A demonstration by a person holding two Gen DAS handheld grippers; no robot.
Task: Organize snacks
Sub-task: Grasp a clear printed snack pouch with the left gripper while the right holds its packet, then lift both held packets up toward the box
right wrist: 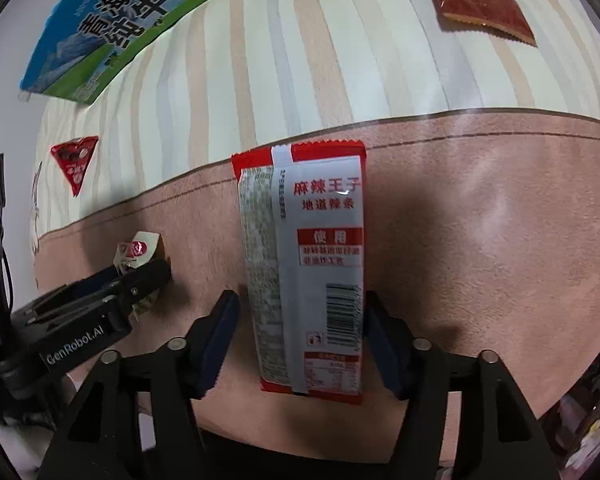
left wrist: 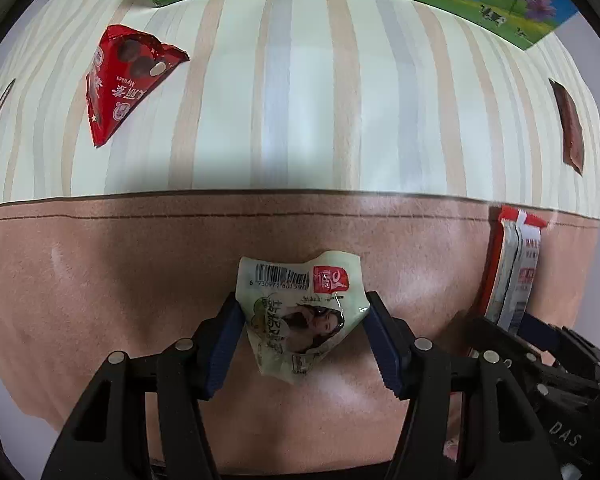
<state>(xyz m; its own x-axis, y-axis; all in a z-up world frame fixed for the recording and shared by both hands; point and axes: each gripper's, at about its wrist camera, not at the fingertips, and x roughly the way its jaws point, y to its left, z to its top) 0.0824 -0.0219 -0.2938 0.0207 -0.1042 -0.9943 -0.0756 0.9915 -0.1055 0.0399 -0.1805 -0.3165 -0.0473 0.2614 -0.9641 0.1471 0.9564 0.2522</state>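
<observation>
While the left gripper pinches a pale green snack packet, the right gripper clamps a red-and-white spicy-strip packet upright between its fingers.

The left tool is seen from its own camera with both blue-padded fingers pressed against the sides of a small pale green snack packet, which is pinched between them and crumpled at the contact. The same tool is seen from the right wrist camera, low at the left, pointing up and to the right. The right tool is seen with its fingers set either side of a long red-and-white snack packet; the right pad is touching the packet's edge, while a narrow gap is seen at the left pad. Both tools are held side by side, near each other.
</observation>
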